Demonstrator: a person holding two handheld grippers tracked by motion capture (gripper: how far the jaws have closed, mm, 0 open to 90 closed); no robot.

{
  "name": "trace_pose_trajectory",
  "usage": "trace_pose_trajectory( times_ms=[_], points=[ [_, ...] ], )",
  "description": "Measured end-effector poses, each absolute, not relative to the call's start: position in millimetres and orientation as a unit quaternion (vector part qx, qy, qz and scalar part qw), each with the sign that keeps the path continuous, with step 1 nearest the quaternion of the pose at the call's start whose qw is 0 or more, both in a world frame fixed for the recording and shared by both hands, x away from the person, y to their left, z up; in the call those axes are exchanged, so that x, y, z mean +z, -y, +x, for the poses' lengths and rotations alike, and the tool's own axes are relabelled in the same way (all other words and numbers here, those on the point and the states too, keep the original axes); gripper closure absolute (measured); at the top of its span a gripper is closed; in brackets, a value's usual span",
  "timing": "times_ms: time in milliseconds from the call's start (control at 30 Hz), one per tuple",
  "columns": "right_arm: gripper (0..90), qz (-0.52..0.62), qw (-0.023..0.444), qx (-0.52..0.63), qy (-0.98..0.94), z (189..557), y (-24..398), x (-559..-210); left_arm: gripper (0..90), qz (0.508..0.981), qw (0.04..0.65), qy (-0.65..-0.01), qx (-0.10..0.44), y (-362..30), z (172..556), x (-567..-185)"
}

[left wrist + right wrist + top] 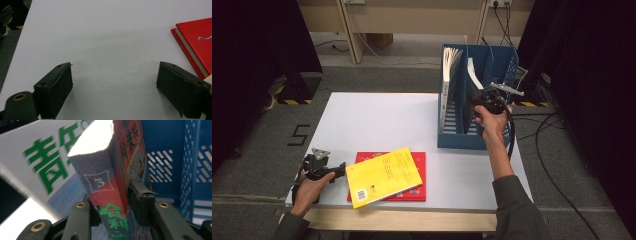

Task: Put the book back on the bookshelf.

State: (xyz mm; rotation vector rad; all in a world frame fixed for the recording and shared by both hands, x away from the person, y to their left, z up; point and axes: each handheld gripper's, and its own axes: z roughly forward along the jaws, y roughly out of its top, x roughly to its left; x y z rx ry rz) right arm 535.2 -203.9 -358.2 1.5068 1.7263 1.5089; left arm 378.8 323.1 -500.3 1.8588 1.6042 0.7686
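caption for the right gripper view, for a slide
Right gripper clamps the spine of a book marked 3, held over the blue file rack.

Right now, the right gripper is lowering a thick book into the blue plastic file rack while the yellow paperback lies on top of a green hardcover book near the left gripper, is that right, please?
Not quite: the hardcover book under the yellow paperback is red, not green, as the high view shows. The rest stands: the right gripper grips a thick book at the blue plastic file rack, and the left gripper is nearby.

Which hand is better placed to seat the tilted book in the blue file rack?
Right. The right gripper already clamps the book over the blue rack; the left gripper rests open near the yellow book.
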Motion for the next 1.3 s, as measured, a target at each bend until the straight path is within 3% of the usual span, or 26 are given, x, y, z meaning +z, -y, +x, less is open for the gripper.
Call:
trace_pose_trajectory(
  times_ms=[267,500,767,1133,1300],
  points=[
    [66.0,0.550,0.214,0.518,-0.619,557,197,-355,11.3,0.694,0.278,-0.599,0.287,-323,379,-500],
    [56.5,0.546,0.200,0.529,-0.618,547,196,-357,11.3,0.693,0.281,-0.599,0.285,-324,379,-501],
    [62.9,0.522,0.218,0.526,-0.635,531,199,-359,11.4,0.694,0.279,-0.599,0.285,-323,379,-500],
    [64.7,0.519,0.249,0.494,-0.652,543,189,-353,11.2,0.694,0.277,-0.598,0.289,-322,379,-500],
    [57.1,0.524,0.222,0.507,-0.647,542,189,-356,11.3,0.695,0.279,-0.598,0.286,-323,379,-500]
  ],
)
